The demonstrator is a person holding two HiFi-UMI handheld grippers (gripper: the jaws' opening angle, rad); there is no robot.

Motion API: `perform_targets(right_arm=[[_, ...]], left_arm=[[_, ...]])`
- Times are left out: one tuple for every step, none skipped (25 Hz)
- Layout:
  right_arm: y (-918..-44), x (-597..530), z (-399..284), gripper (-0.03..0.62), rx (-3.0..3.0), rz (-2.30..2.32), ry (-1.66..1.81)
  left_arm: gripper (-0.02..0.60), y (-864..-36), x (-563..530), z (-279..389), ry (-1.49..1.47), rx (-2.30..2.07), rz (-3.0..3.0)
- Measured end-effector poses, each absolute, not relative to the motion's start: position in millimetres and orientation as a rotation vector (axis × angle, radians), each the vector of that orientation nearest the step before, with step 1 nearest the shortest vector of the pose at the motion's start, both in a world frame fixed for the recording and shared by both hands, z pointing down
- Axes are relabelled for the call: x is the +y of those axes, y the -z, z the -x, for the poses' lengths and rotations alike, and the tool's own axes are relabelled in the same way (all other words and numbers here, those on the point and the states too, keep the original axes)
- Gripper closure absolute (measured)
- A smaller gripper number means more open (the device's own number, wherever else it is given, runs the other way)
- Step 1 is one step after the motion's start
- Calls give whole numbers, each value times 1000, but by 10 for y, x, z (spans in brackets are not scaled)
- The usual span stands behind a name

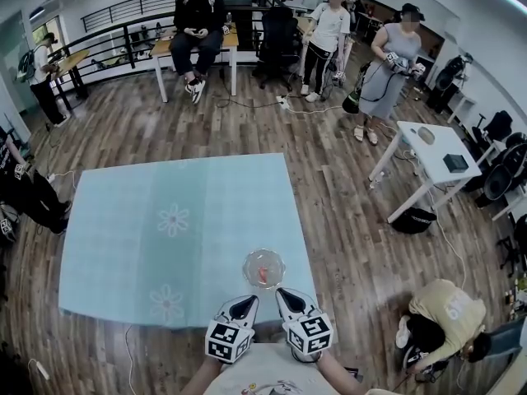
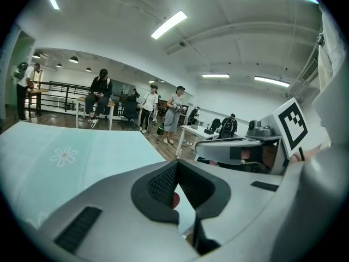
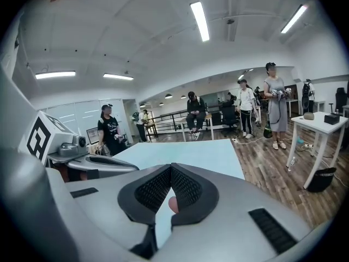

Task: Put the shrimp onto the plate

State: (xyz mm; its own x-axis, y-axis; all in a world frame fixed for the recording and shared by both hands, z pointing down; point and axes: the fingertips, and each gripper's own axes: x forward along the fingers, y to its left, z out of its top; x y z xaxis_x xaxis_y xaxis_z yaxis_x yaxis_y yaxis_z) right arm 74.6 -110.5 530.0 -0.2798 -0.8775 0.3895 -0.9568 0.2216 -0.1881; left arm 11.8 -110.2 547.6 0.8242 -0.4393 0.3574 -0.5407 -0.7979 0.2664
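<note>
Both of your grippers are clenched with nothing in them: the left gripper (image 1: 246, 301) and the right gripper (image 1: 285, 294) each show their tips pressed together in their own views, with only a narrow opening behind the tips. A small reddish patch shows through that opening in each gripper view. It is probably the shrimp lying beyond the jaws and not something pinched, though the patch is too small to be sure.

From the head view, the shrimp (image 1: 262, 275) appears to lie inside the clear plate (image 1: 246, 262), so the task looks done or very nearly done. The risks now come from what you do around it.

- The plate sits near the front edge of the worktop (image 1: 165, 220), just ahead of both gripper tips. A forward push with closed tips could shove it along the cloth or tip its rim.
- The plate is transparent, so its rim is hard to judge against the pale blue cloth, and you could clip it while pulling away.
- If you reach in again, a closed tip could flick the shrimp back out onto the cloth.
- The two grippers sit close together, so swinging one sideways could knock the other into the plate
</note>
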Motion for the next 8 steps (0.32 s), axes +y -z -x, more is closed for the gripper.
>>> perform_targets(right_arm=[[-5295,-1101,-739,571,-2288,-1752,-585],[-5289,-1096,-730,571,-2286,-1754,-584],[-5285,-1090,-718,571,-2285,-1754,-584],[-5285,-1083,-703,571,-2284,-1754,-583],[-5289,-1074,-684,571,-2282,-1754,-583],[-5297,-1063,-661,571,-2280,-1754,-583],[-5307,-1051,-636,571,-2278,-1754,-585],[-5318,-1037,-609,571,-2276,-1754,-586]], left_arm=[[575,-5482,-1095,-108,-394,-737,-2645],[575,-5486,-1087,-100,-391,-735,-2643],[575,-5485,-1080,-93,-388,-734,-2642],[575,-5485,-1073,-84,-385,-732,-2641],[575,-5490,-1063,-72,-382,-730,-2638],[575,-5500,-1050,-57,-379,-728,-2636],[575,-5512,-1036,-39,-377,-726,-2632],[575,-5525,-1021,-21,-375,-724,-2629]])
